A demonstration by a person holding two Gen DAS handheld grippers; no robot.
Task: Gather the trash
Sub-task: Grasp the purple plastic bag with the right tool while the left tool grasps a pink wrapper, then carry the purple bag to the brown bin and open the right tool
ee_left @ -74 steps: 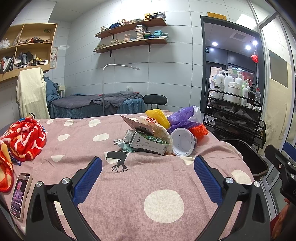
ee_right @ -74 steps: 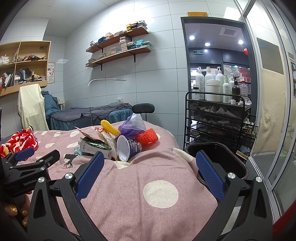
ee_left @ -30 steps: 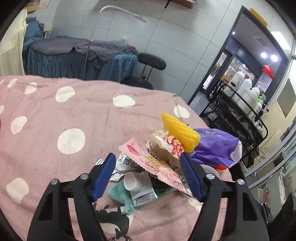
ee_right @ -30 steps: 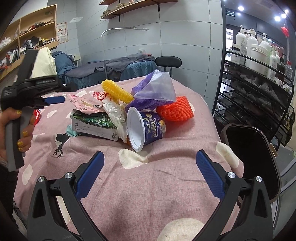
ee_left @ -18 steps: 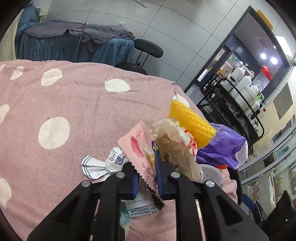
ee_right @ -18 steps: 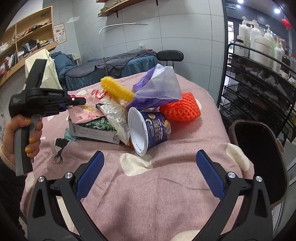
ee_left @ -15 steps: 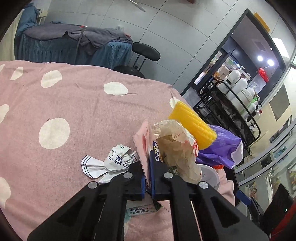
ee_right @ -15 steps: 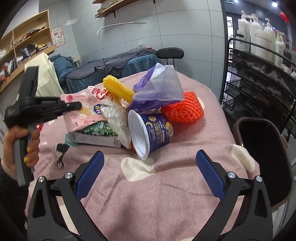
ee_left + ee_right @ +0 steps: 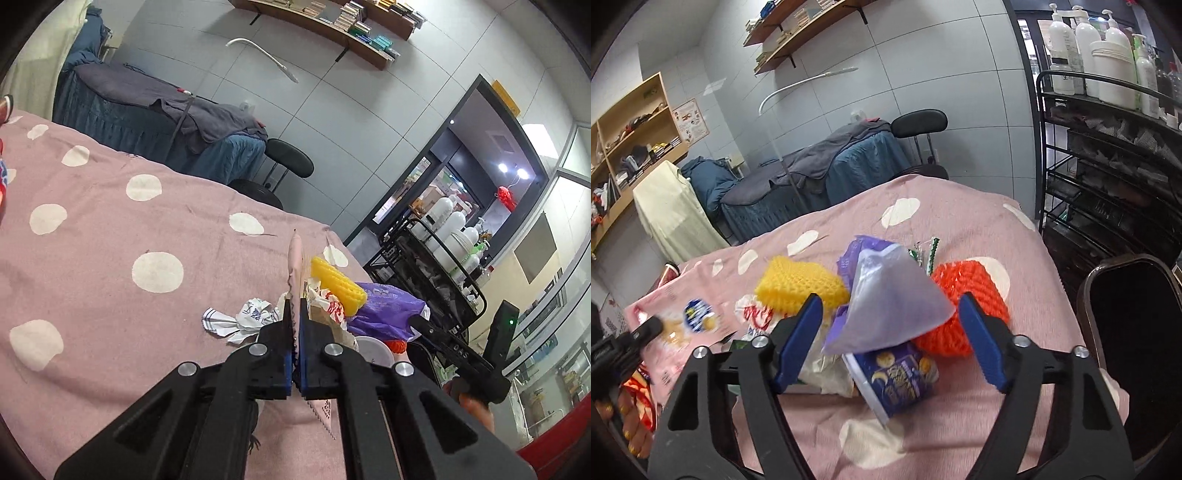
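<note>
My left gripper [image 9: 294, 325] is shut on a pink snack wrapper [image 9: 295, 258], seen edge-on, lifted above the trash pile. The wrapper also shows flat in the right wrist view [image 9: 679, 321]. My right gripper [image 9: 890, 317] is open, its fingers on either side of a purple plastic bag [image 9: 886, 302] lying over a blue paper cup [image 9: 897, 373]. The pile also holds a yellow foam net [image 9: 801, 284], an orange foam net [image 9: 964, 302], a crumpled paper bag [image 9: 325, 310] and a crumpled white wrapper [image 9: 243, 317].
The pile lies on a pink polka-dot blanket [image 9: 110, 236]. A black bin [image 9: 1134, 332] stands open beside the bed at right, with a black wire cart of bottles [image 9: 1108, 147] behind it. A black stool [image 9: 288, 158] and a massage bed [image 9: 155, 107] stand farther back.
My left gripper closed on the pink wrapper and lifted it out of the pile. My right gripper moved in low over the purple bag and cup, still open.
</note>
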